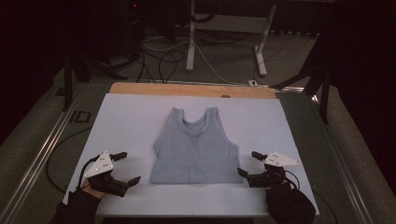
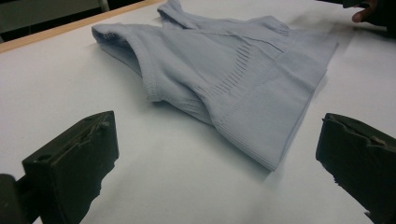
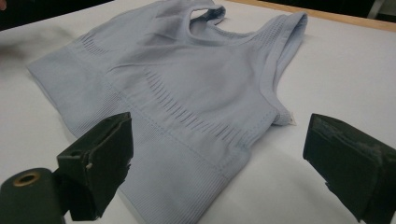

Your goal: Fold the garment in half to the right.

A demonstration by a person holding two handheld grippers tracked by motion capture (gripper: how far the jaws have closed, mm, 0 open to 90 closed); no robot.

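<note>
white table (image 1: 126, 121) bears the flat top (image 1: 195, 149); my left gripper (image 1: 127, 169) and right gripper (image 1: 248, 164) wait spread wide beside its hem corners, ready to pinch.

A dim room, light falling mostly on the pale white-covered worktop (image 1: 121, 121), with a strip of bare light wood (image 1: 187, 89) showing along its far edge. Beyond that edge, grey carpeted floor (image 1: 224, 60) strewn with loose black and white cables (image 1: 161, 58). The white metal legs of a desk frame (image 1: 190, 42) stand further back. Aluminium rails (image 1: 42, 154) run along both side edges; the surroundings fade into darkness.
</note>
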